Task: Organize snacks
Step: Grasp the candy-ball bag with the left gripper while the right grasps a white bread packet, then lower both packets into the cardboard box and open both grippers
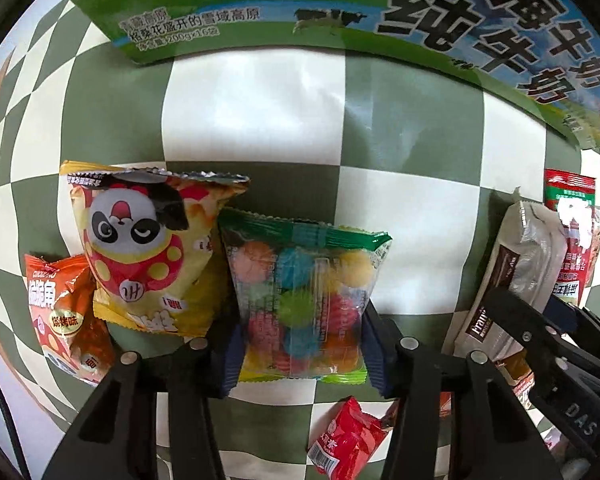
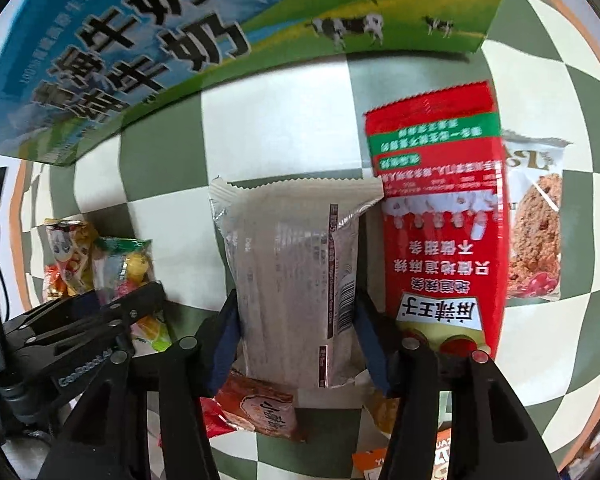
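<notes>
My left gripper [image 1: 304,344] is shut on a clear bag of coloured candy balls [image 1: 300,292] with green seams, its blue pads pressing both sides. Beside that bag lie a yellow panda snack bag [image 1: 140,248] and an orange snack bag [image 1: 64,312]. My right gripper [image 2: 298,336] is shut on a silver-white wrapped packet [image 2: 296,272], held by its long sides. Touching it on the right is a long red packet [image 2: 440,220], with an oat cookie packet [image 2: 536,232] beyond. Each gripper also shows at the edge of the other view.
A large green and blue milk carton box [image 1: 260,8] stands along the far side of the green and white checked cloth [image 1: 260,112]. A small red pack [image 1: 344,440] and a brown-red packet [image 2: 260,408] lie under the grippers.
</notes>
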Tool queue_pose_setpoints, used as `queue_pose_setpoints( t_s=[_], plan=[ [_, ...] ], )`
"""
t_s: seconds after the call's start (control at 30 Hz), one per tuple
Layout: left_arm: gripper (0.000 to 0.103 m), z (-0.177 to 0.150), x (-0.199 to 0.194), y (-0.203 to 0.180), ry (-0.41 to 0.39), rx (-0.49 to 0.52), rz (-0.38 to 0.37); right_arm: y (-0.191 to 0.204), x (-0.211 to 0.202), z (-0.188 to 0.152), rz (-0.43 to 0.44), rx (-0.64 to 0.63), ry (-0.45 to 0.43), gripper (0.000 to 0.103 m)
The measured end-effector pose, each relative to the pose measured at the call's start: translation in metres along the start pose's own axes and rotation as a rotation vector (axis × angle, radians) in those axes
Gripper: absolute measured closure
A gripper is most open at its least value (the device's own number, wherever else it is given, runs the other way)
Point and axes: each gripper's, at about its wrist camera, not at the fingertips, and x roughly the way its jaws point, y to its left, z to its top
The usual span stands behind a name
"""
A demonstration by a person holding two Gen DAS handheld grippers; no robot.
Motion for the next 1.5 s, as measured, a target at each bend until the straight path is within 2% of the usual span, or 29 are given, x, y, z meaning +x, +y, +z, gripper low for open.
queue_pose_setpoints(
  t_s=[0.13,0.17,0.33,0.43,0.53,0.63,0.7,0.77,0.87,1.03,1.13,1.33,1.5],
  plan=[
    [0.058,0.002,-0.017,-0.002,-0.014,0.002,-0.027,-0.003,-0.021,-0.001,0.024,-0.013,-0.026,0.047],
    [0.059,0.014,-0.021,-0.009,-0.02,0.006,-0.031,-0.001,-0.026,-0.001,0.031,-0.015,-0.032,0.047],
    [0.059,-0.008,-0.059,-0.01,-0.077,0.027,-0.085,0.0,-0.062,-0.005,0.087,-0.032,-0.066,0.047],
    [0.059,-0.016,-0.093,-0.011,-0.126,0.032,-0.136,-0.003,-0.09,-0.006,0.129,-0.045,-0.085,0.047],
    [0.058,-0.017,-0.145,-0.011,-0.204,0.033,-0.199,-0.002,-0.131,-0.003,0.175,-0.065,-0.114,0.047],
    [0.058,0.009,-0.19,-0.008,-0.263,0.055,-0.224,-0.006,-0.166,0.003,0.209,-0.083,-0.161,0.047],
    [0.058,0.034,-0.216,-0.01,-0.3,0.069,-0.21,-0.003,-0.192,0.015,0.232,-0.09,-0.204,0.047],
    [0.058,0.067,-0.223,-0.011,-0.336,0.08,-0.159,0.004,-0.212,0.033,0.243,-0.102,-0.253,0.047],
    [0.058,0.117,-0.228,-0.011,-0.347,0.092,-0.069,0.016,-0.229,0.066,0.194,-0.133,-0.333,0.047],
    [0.058,0.198,-0.197,-0.017,-0.281,0.122,0.121,0.023,-0.228,0.139,0.064,-0.162,-0.371,0.047],
    [0.058,0.227,-0.167,-0.022,-0.238,0.152,0.227,0.025,-0.215,0.18,-0.003,-0.17,-0.349,0.047],
    [0.058,0.268,-0.099,-0.04,-0.115,0.284,0.442,0.024,-0.177,0.236,-0.109,-0.178,-0.281,0.047],
    [0.058,0.281,-0.066,-0.038,-0.073,0.297,0.472,0.019,-0.142,0.265,-0.161,-0.172,-0.228,0.047]
  ],
)
